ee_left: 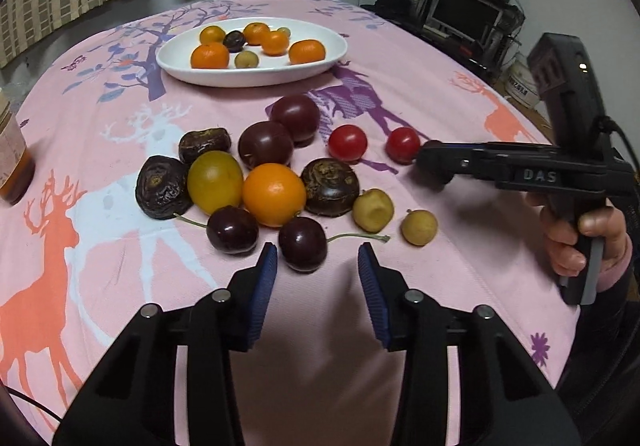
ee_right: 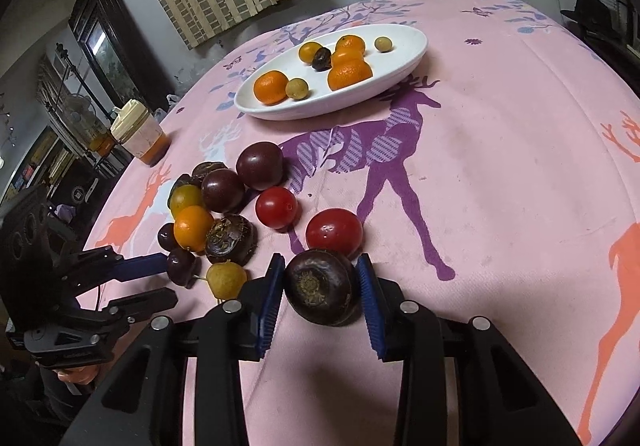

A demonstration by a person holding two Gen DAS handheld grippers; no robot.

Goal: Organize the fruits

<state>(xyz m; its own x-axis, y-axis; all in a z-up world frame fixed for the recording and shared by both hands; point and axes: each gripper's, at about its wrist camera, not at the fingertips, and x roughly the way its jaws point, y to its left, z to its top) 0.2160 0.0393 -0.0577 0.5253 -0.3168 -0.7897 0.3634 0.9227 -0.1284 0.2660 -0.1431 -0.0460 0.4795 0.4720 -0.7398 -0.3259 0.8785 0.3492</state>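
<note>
My left gripper [ee_left: 317, 262] is open over the pink cloth. A dark cherry [ee_left: 303, 244] lies between its blue tips, and the pads stand apart from it. In the right wrist view, one finger of the left gripper [ee_right: 172, 282] sits beside that cherry [ee_right: 182, 266]. My right gripper [ee_right: 320, 286] is shut on a dark water chestnut [ee_right: 322, 288], just in front of a red tomato [ee_right: 334, 232]. Seen from the left, the right gripper [ee_left: 434, 163] is next to that tomato [ee_left: 403, 145]. A white oval plate [ee_left: 248, 79] [ee_right: 320, 111] farther back holds several mandarins and longans.
Loose fruit lies in a pile: plums [ee_left: 266, 145], an orange [ee_left: 274, 193], a yellow-green fruit [ee_left: 215, 181], water chestnuts [ee_left: 330, 186], longans [ee_left: 373, 209] and a second tomato [ee_left: 347, 142]. A lidded jar [ee_right: 138, 133] stands at the table's left edge. A hand [ee_left: 580, 242] grips the right tool.
</note>
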